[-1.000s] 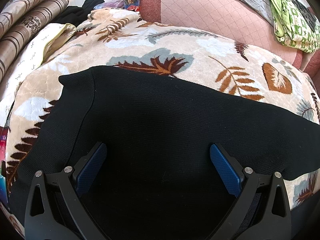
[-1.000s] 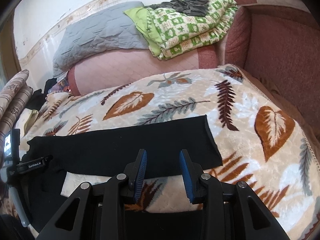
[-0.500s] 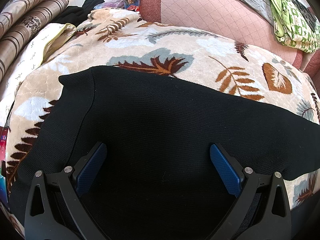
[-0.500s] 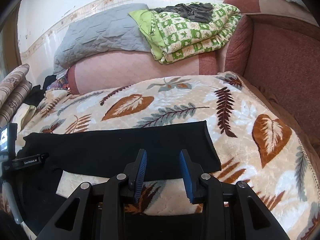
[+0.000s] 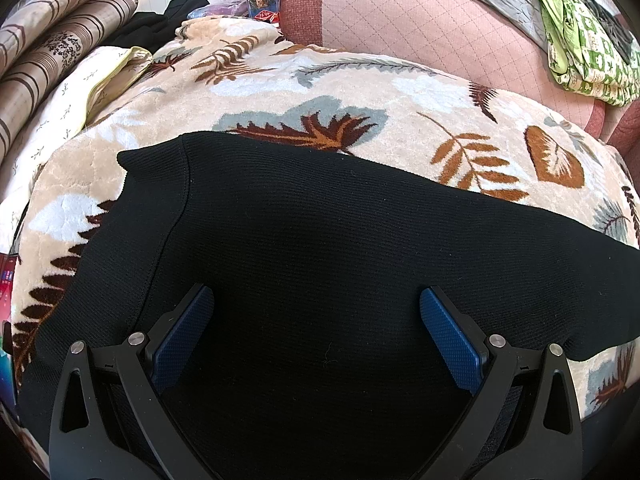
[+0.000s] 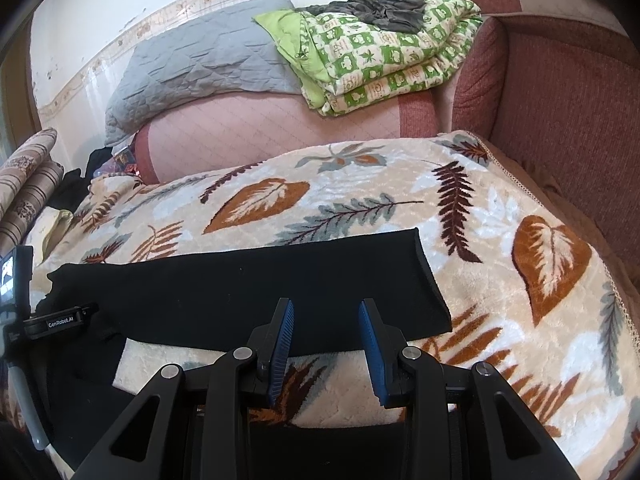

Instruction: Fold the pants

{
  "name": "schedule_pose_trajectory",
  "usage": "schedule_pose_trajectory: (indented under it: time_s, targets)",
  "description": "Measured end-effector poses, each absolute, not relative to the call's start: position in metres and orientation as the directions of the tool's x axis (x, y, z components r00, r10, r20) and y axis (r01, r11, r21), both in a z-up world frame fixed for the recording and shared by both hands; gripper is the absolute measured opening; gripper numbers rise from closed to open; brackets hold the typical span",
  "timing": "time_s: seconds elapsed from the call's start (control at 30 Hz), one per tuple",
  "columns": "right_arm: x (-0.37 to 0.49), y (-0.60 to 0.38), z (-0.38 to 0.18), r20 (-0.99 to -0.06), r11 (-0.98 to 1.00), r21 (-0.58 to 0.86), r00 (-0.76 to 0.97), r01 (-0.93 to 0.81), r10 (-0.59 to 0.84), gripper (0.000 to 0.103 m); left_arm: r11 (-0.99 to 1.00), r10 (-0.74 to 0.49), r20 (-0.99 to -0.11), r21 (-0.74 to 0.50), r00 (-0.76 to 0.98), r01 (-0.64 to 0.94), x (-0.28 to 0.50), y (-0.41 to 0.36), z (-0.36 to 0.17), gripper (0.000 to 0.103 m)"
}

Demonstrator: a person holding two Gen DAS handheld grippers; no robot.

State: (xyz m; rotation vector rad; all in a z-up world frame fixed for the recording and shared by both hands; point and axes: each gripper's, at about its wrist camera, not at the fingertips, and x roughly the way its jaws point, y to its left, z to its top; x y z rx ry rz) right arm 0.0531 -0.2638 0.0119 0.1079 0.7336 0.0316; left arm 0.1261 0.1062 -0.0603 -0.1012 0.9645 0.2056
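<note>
Black pants point(image 5: 320, 220) lie flat on a leaf-patterned blanket point(image 5: 360, 92) spread over a sofa seat. My left gripper point(image 5: 316, 294) hovers over the wide upper part of the pants, open, with its blue pads far apart and nothing between them. In the right wrist view one black leg point(image 6: 240, 280) stretches across the blanket to a hem at the right. My right gripper point(image 6: 326, 306) sits over that leg's near edge, its jaws partly apart and gripping nothing. A strip of blanket shows below the leg, with more black cloth under the gripper.
A green checked quilt point(image 6: 380, 48) and a grey quilted cover point(image 6: 200, 64) lie on the pink sofa back point(image 6: 260, 128). The red armrest point(image 6: 560, 100) rises at the right. Striped bolsters point(image 5: 52, 40) and a small printed box point(image 5: 262, 2) lie at the left.
</note>
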Motion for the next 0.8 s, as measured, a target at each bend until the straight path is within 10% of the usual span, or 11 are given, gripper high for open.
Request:
schedule_pose_trajectory:
  time_s: [0.8]
  targets:
    - [0.0560,-0.2692,0.0072,-0.671,0.990,0.141,0.738,0.026,0.076,0.032,0.976,0.129,-0.824,0.006,0.552,-0.219,0.1262,0.1061,-0.0602,0.103]
